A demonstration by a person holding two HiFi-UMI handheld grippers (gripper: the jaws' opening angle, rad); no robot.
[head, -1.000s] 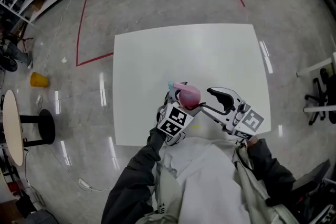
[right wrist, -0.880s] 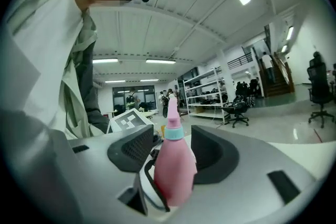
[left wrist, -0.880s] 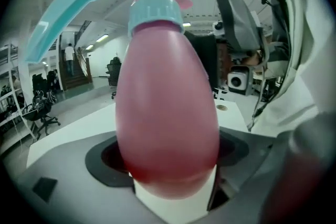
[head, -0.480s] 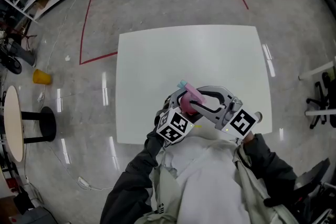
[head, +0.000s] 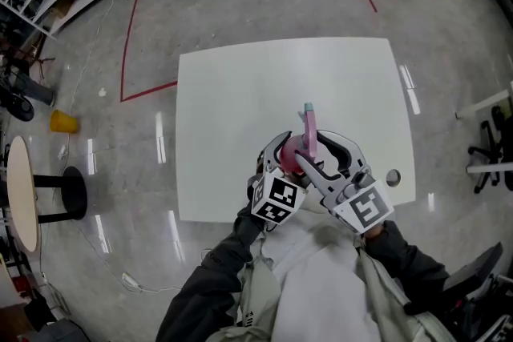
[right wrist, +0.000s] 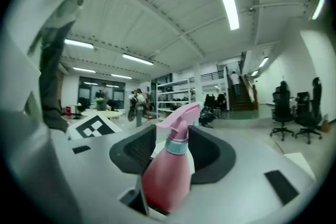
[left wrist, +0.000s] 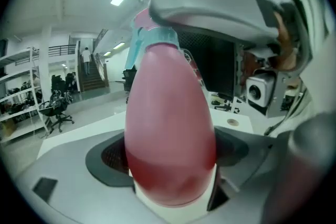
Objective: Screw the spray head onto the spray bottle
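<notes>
A pink spray bottle is held above the near edge of the white table. Its pink spray head with a teal collar points away from me. My left gripper is shut wide on the bottle's body, which fills the left gripper view. My right gripper reaches in from the right. In the right gripper view its pads flank the teal collar under the spray head. Those jaws have just been opening a little, with the neck still between them.
A small round disc lies on the table near its right front corner. A yellow object sits on the floor at the left, beside a round side table. Office chairs and shelves stand further off.
The right gripper came in from the right and closed around the bottle's neck. The spray head swung from pointing left to pointing away. Both grippers rose with the bottle.
</notes>
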